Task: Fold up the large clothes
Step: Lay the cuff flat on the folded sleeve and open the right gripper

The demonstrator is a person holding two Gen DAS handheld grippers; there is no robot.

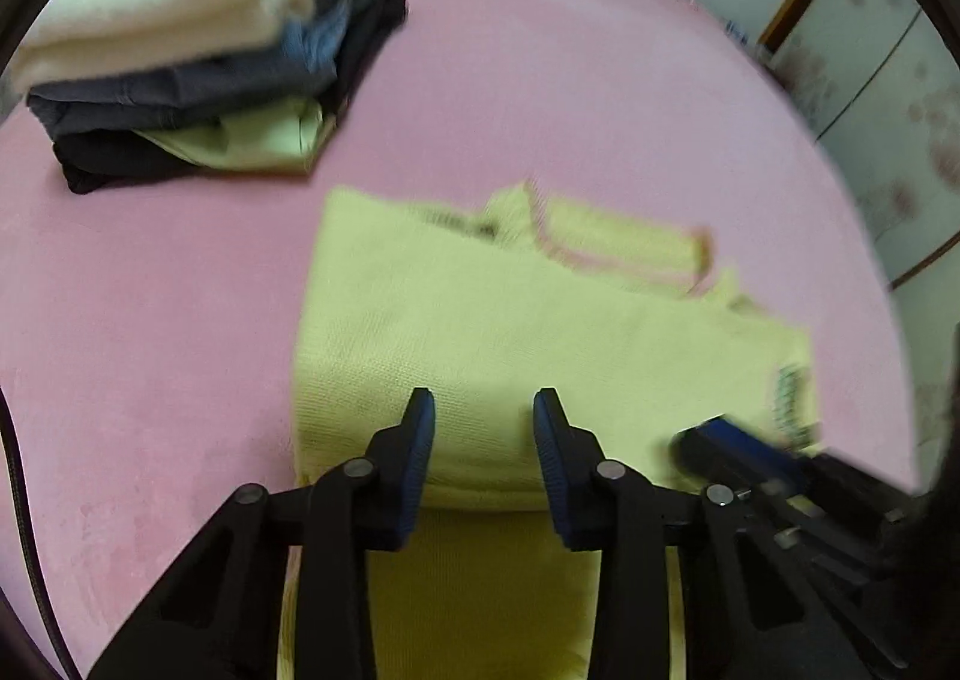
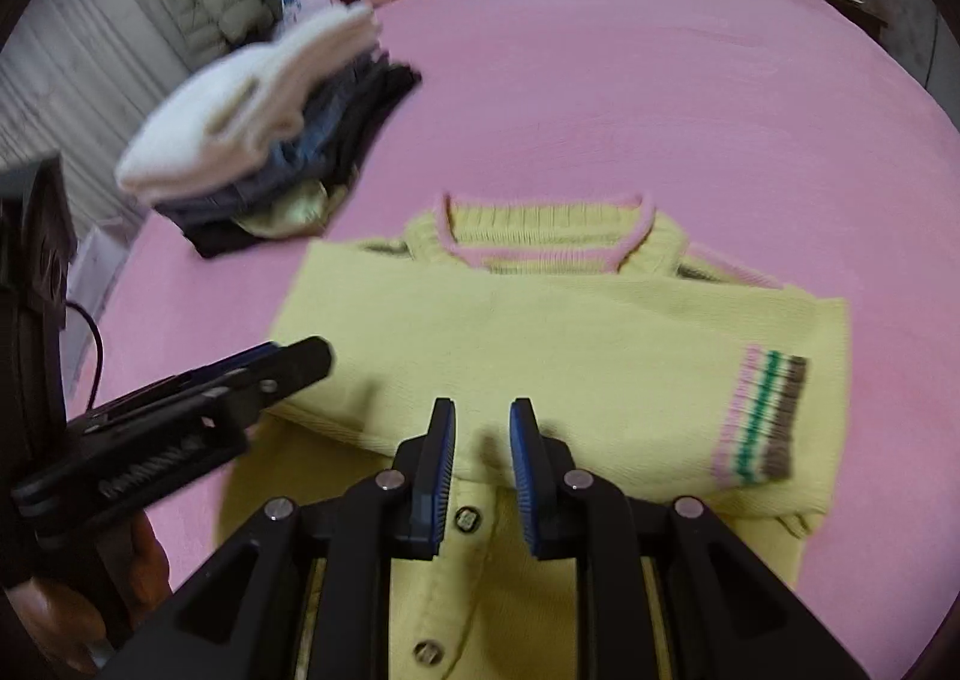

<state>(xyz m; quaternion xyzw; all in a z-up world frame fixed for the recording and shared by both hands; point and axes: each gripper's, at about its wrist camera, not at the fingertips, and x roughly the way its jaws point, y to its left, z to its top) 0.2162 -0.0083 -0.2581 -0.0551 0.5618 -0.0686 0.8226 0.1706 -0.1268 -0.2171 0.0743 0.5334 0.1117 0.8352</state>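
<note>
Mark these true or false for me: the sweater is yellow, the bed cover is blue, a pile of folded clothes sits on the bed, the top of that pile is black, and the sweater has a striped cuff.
1. The sweater is yellow. True.
2. The bed cover is blue. False: it is pink.
3. A pile of folded clothes sits on the bed. True.
4. The pile's top garment is black. False: it is white, with darker ones beneath.
5. The sweater has a striped cuff. True.
</note>
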